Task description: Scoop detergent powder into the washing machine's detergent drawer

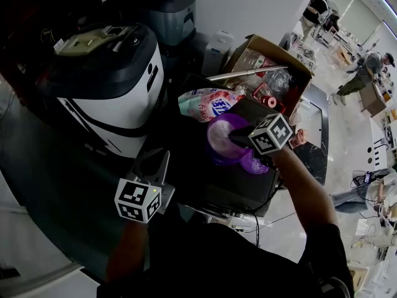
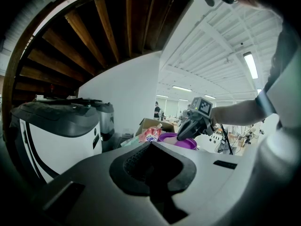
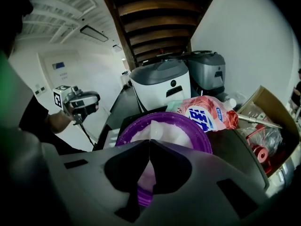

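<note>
Right claw (image 3: 149, 142) gripping scoop (image 3: 158, 128) in purple powder tub (image 3: 203, 134), left claw (image 2: 150, 144) closed

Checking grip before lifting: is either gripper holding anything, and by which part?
Right gripper is shut on the scoop by its handle, its head in the purple tub. Left gripper holds nothing.
</note>
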Available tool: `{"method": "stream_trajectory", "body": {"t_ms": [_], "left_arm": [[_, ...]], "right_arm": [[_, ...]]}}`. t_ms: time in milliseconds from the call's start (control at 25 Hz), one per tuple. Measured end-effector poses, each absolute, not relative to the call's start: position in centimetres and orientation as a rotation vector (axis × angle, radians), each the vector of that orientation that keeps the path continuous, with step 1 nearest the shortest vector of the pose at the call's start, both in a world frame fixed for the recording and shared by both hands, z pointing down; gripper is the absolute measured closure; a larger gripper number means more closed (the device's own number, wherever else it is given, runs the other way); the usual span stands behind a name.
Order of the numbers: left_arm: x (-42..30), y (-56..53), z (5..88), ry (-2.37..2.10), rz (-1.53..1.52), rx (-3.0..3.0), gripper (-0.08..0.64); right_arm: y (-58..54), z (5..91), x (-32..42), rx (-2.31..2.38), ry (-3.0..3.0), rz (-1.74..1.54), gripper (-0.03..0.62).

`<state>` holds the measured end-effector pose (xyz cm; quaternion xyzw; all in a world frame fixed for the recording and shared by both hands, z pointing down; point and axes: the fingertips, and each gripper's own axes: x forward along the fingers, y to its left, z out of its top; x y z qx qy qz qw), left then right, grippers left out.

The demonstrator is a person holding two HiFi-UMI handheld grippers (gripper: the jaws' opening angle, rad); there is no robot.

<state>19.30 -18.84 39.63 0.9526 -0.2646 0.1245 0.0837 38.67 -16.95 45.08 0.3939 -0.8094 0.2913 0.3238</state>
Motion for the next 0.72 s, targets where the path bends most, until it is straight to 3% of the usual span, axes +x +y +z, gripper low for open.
{"method": "stream_trajectory", "body": {"t_ms": [720], "left_arm": [[20.0, -17.2, 38.4, -0.826, 0.376, 2.866, 0.554]], "right_arm": [[-15.3, 41.9, 39.6, 1.171, -2.429, 1.050, 0.572]]}}
